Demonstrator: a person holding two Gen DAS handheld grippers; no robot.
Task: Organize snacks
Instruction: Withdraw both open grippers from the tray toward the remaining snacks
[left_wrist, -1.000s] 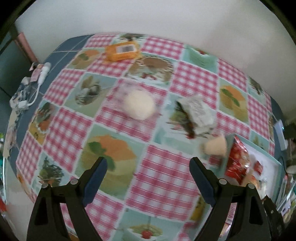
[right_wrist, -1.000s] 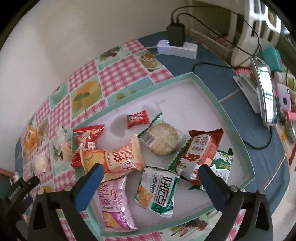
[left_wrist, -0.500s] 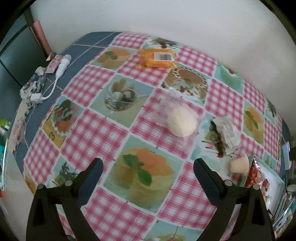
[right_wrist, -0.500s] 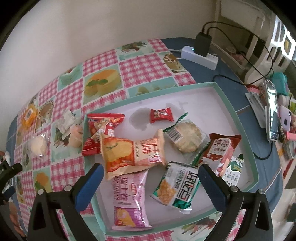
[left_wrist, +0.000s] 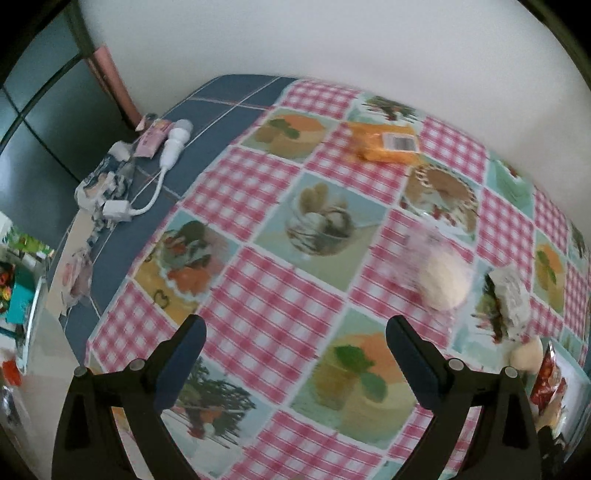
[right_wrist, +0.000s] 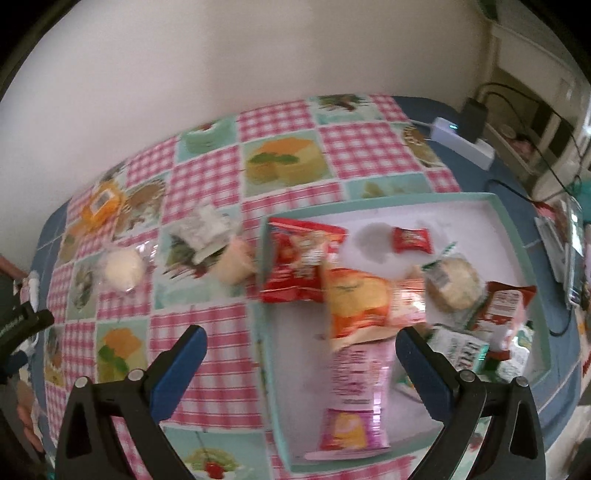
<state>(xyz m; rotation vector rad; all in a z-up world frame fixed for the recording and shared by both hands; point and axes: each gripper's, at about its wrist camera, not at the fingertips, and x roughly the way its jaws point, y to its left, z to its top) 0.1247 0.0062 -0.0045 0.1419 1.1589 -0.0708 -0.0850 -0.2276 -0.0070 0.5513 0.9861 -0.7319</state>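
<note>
Claws, left gripper (left_wrist: 295, 343) and right gripper (right_wrist: 301, 347), have both slid away from the tray (right_wrist: 517, 236) with jaws spread and empty, toward the loose bun (left_wrist: 443, 282) left of it, likely picked next.

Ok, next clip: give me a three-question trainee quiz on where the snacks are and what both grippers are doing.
1. True or false: the orange packet lies inside the tray.
2. Which snack sits nearest the tray's left wall, outside it? A) the round white bun B) the small pink cup C) the orange packet
3. Fill in: the left gripper and the right gripper are both ____, with nothing between their fingers.

Key: 1 false, it lies on the tablecloth near the far edge; 2 B; 3 open.
</note>
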